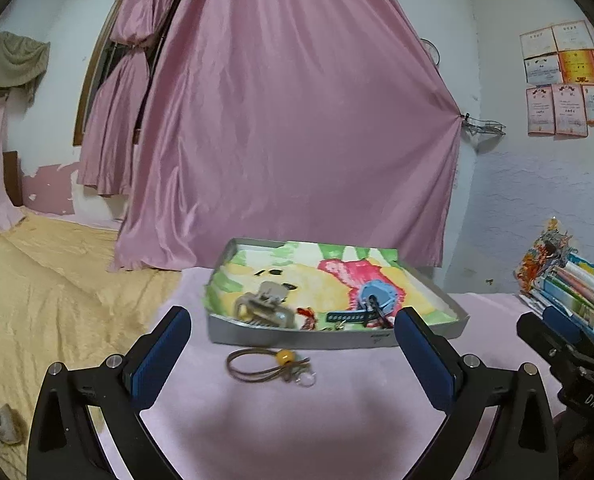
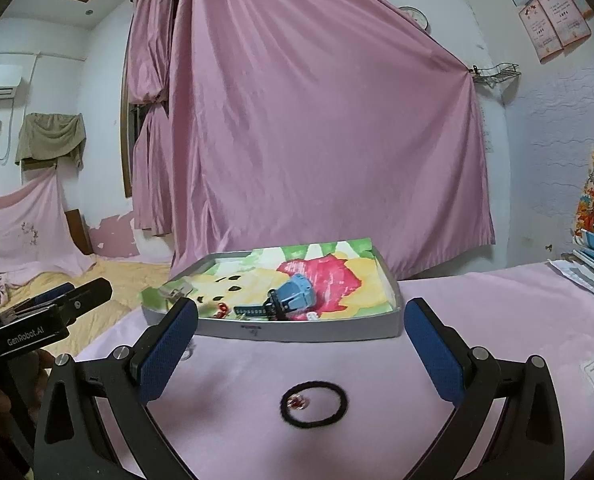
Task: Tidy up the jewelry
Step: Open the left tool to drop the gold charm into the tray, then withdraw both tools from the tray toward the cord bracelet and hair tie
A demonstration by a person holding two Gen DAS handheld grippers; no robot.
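Left wrist view: the left gripper [image 1: 293,354], fingers spread and empty, frames the brown cord tie [image 1: 267,364] at lower centre, just before the tray [image 1: 297,338]. The right gripper [image 2: 301,344], likewise released, frames the black hair band [image 2: 314,403]. Thin loops on soft cloth may slip or snag.

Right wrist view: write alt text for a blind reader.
An open right tool hovers over a black hair tie on a pink cloth. Behind it, a shallow grey tray holds a blue watch and other small accessories.
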